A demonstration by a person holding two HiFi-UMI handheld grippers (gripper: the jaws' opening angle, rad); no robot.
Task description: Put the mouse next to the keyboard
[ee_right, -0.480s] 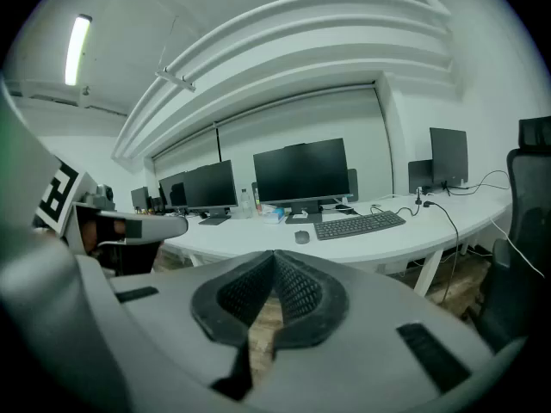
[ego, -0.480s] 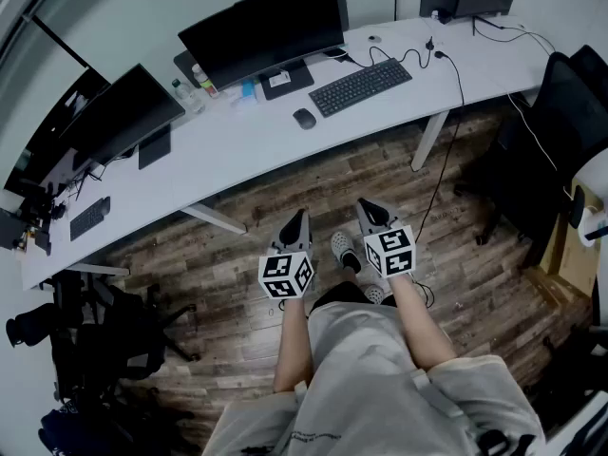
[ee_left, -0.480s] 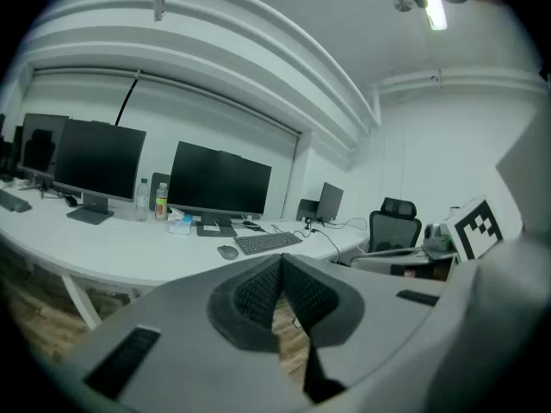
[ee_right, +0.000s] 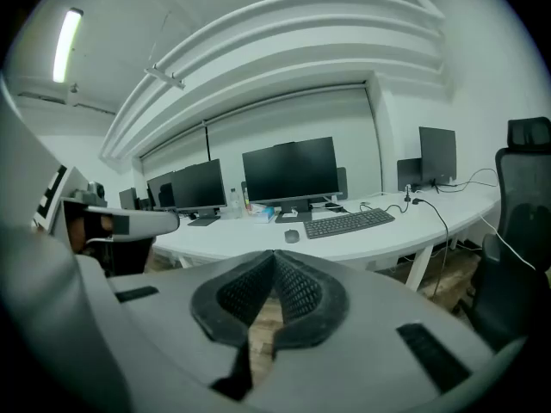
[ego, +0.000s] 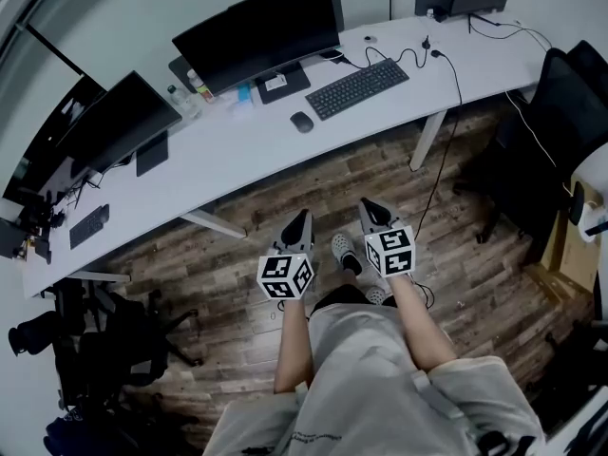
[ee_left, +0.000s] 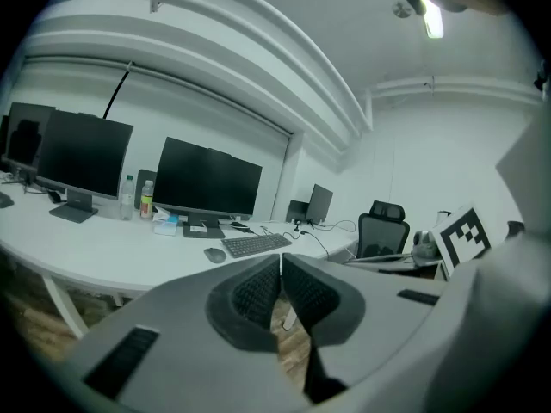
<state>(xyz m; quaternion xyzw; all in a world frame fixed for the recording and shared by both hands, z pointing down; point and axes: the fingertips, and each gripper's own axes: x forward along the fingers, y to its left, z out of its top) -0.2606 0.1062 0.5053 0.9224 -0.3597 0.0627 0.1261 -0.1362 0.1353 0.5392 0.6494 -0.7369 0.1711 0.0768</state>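
A long white desk [ego: 237, 150] with a smooth, gently curved top runs across the upper half of the head view, above a floor [ego: 228, 274] of rough-grained brown wood planks. The mouse [ego: 301, 122], a small dark rounded oval, lies on the desk in the upper middle of the frame, near the left end of the flat black rectangular keyboard [ego: 359, 87] but apart from it, below the foot of a wide black monitor [ego: 256, 34]. Both tools hang over the floor in the lower middle, well apart from the desk. The left gripper [ego: 298, 222] is a grey tapered wedge with a black-and-white marker cube [ego: 286, 275] behind it; its ribbed dark pads [ee_left: 256, 292] are pressed together with nothing between them. The right gripper [ego: 372, 212], just beside it, has its own knurled rubbery pads [ee_right: 297, 289] closed tip to tip, likewise empty.
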